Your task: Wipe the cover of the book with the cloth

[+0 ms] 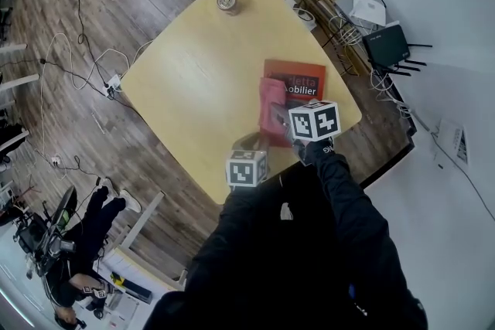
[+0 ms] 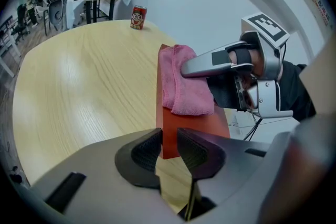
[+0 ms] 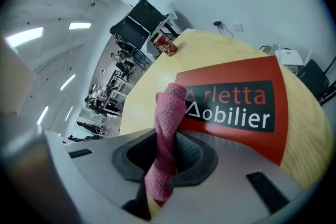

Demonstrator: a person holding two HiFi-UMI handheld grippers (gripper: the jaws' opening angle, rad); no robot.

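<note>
Pale wood forms the desk (image 1: 193, 73) in the head view, where a red book (image 1: 305, 77) is seen lying flat just ahead of both tools. A pink cloth (image 1: 271, 100) is laid on the cover's left part, at the tip of the right hand-held gripper (image 1: 278, 120). The left hand-held gripper (image 1: 251, 144) is placed at the book's near corner. A can (image 1: 227, 2) is stood far beyond both.

In the left gripper view, the jaws of the left hand-held gripper (image 2: 168, 147) are held narrowly apart, and the book's (image 2: 189, 123) near corner is seen in the gap. Further ahead, the cloth (image 2: 184, 86) is pressed under the right hand-held gripper (image 2: 191, 66).

In the right gripper view, the cloth (image 3: 168, 123) is clamped between the jaws of the right hand-held gripper (image 3: 168, 152), bunched upright. The book (image 3: 236, 107) is spread just ahead and to its right.
</note>
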